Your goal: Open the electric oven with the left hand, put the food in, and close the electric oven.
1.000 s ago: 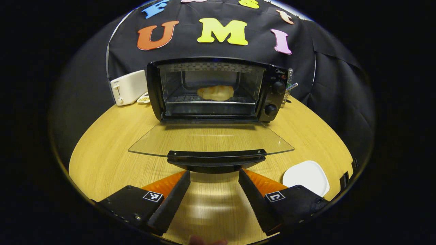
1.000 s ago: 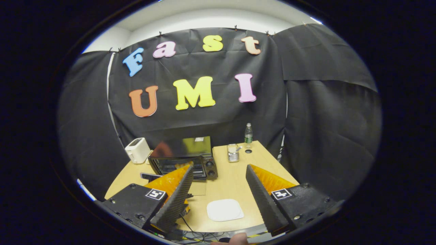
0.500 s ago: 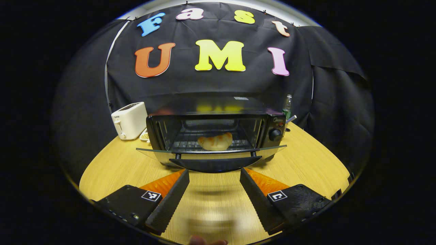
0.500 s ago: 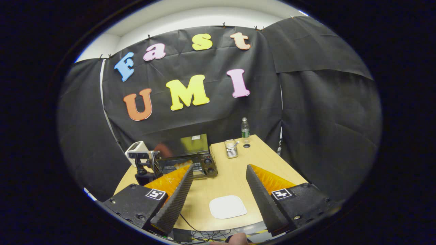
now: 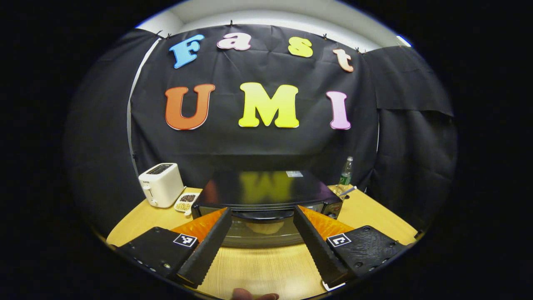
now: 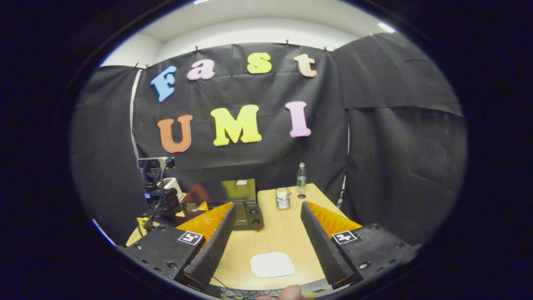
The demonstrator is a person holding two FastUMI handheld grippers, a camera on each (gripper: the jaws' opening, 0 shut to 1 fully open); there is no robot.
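Your left gripper is spread open just before the oven, whose door handle sits between the fingers. Your right gripper hangs open above the white plate.

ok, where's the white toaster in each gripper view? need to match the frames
Left gripper view: the white toaster stands at left on the table's far edge, left of the electric oven, beside a small dish of beans.
Right gripper view: the toaster is a small white patch at left, mostly hidden behind the left gripper.
Shared landmark: the water bottle at the table's back.
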